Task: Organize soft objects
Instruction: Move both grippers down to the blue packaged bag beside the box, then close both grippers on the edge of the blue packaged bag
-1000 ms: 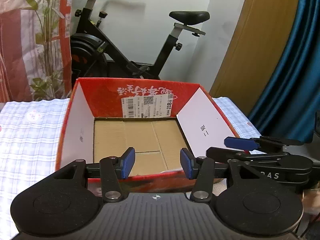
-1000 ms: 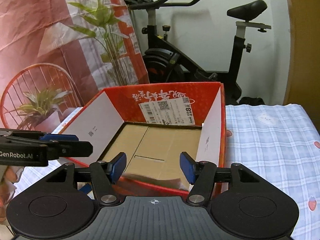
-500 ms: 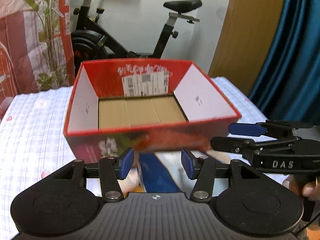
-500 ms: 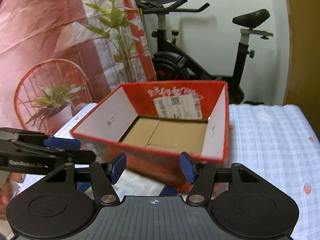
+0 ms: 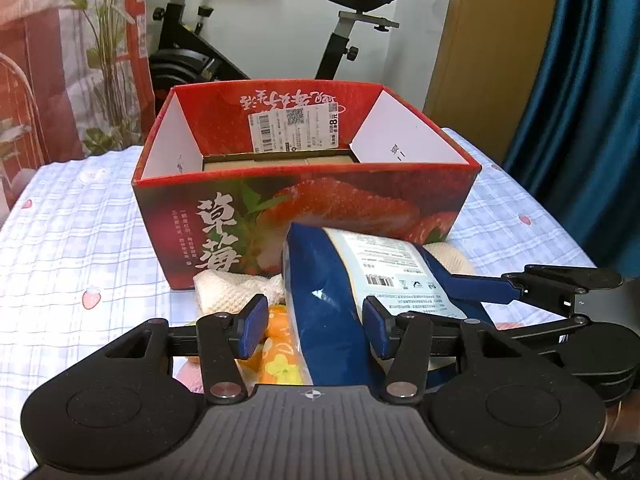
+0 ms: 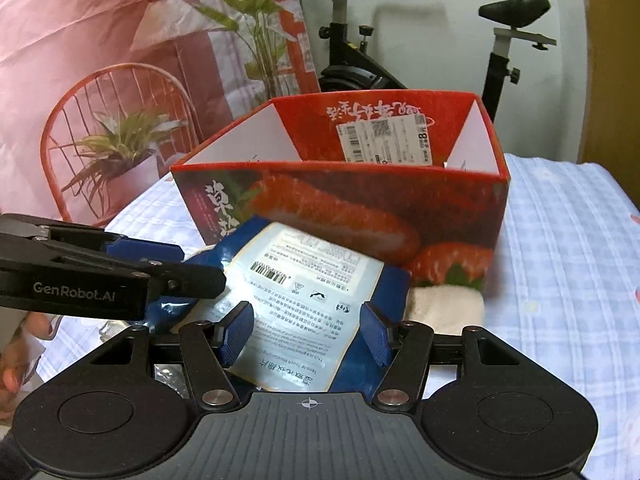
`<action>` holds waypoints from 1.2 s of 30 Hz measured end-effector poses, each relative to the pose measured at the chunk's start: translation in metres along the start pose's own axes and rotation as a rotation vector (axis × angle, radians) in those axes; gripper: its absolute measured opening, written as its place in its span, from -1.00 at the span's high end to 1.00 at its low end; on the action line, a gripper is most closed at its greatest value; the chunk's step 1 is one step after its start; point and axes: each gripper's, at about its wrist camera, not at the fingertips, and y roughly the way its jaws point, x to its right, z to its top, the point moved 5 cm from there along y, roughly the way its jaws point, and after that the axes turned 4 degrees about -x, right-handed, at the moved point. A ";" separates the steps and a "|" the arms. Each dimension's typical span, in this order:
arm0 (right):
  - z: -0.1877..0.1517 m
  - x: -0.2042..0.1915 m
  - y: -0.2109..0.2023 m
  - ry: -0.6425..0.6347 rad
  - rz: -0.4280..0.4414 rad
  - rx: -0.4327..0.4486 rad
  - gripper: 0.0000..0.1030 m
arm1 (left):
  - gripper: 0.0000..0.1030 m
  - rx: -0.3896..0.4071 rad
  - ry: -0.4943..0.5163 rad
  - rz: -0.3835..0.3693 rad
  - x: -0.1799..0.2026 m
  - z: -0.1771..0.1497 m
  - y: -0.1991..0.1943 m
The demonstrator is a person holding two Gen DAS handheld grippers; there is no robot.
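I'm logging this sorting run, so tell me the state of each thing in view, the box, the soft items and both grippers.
strawberry box: upright on the bed, top open, nothing seen inside.
blue package: lying label up, its far end against the box front.
cream knit item: outside the box, partly under the package.
orange floral item: outside the box, mostly hidden.
left gripper: open, empty.
right gripper: open, empty, over the package.

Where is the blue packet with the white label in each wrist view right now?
Left wrist view: the blue packet lies centre-low, just ahead of the left gripper, leaning toward the box.
Right wrist view: it sits centre-low, between the open fingers of the right gripper.
Shared landmark: the red strawberry box right behind it.
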 end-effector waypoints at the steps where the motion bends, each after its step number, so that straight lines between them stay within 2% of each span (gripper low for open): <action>1: -0.004 0.001 -0.001 0.009 0.000 0.007 -0.09 | -0.06 0.006 0.006 0.008 0.001 -0.003 0.000; 8: -0.025 0.009 -0.004 0.076 0.017 0.045 -0.09 | -0.07 0.061 -0.020 0.034 0.004 -0.023 -0.003; 12: -0.030 0.012 -0.005 0.093 0.019 0.049 -0.09 | -0.07 0.084 -0.092 0.012 -0.001 -0.034 -0.003; 19: -0.037 0.014 -0.004 0.101 0.021 0.051 -0.10 | -0.10 0.091 -0.130 -0.020 -0.007 -0.041 -0.001; 31: -0.038 0.013 -0.004 0.095 0.014 0.053 -0.12 | -0.16 0.109 -0.125 -0.022 -0.008 -0.049 -0.002; 36: -0.037 0.016 -0.011 0.102 -0.003 0.101 -0.11 | -0.21 0.109 -0.133 -0.027 -0.009 -0.051 -0.002</action>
